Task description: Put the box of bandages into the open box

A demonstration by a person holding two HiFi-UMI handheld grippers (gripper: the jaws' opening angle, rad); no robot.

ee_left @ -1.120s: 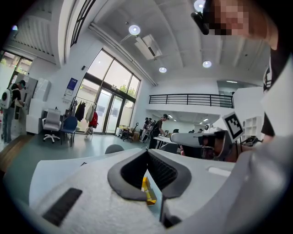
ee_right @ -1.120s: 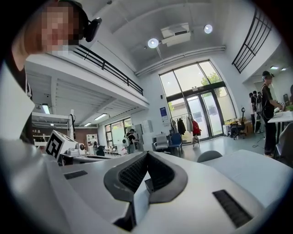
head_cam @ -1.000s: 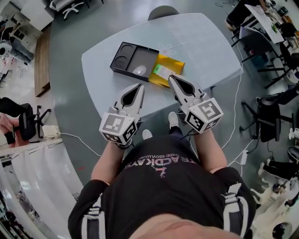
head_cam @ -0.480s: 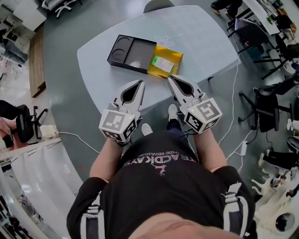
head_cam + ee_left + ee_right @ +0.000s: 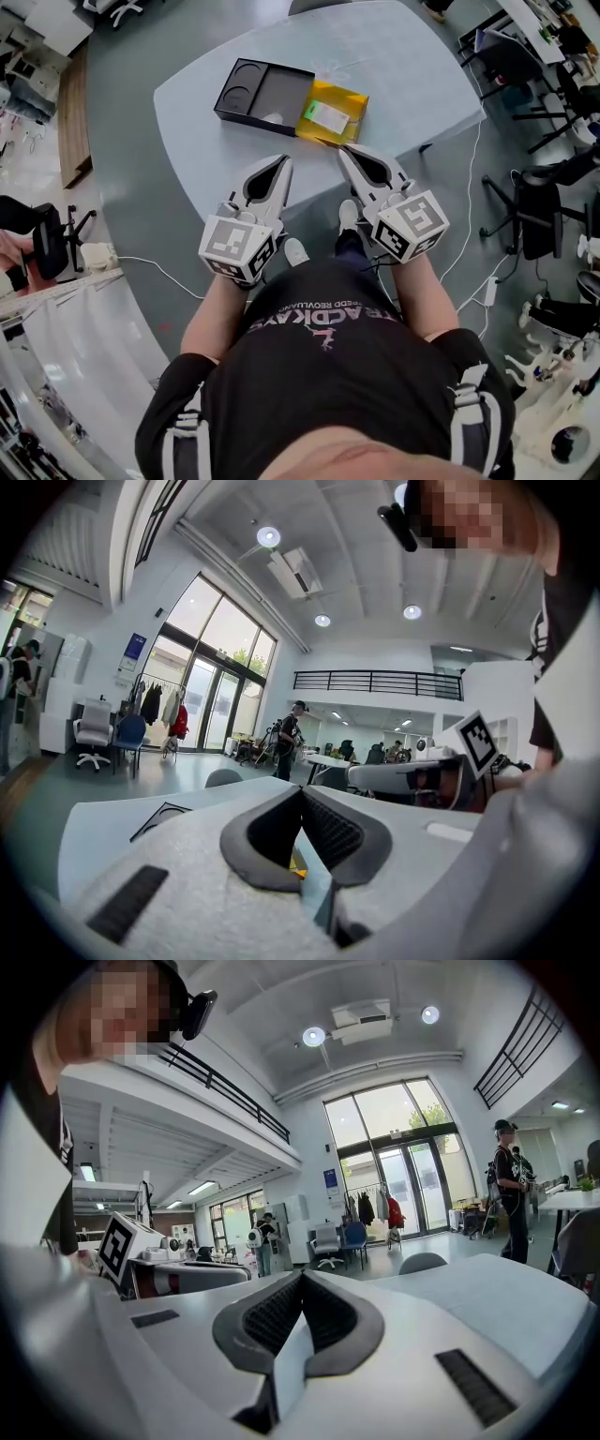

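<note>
yellow bandage box [image 5: 332, 114], white label, beside black open box [image 5: 264, 93]

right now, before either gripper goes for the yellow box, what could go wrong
1. The left gripper and right gripper are both shut and empty. Reaching in like that would probably shove the box of bandages rather than grip it.
2. The box of bandages lies right beside the open box, seemingly touching it, so a jaw on that side may catch the black wall or nudge the open box.
</note>
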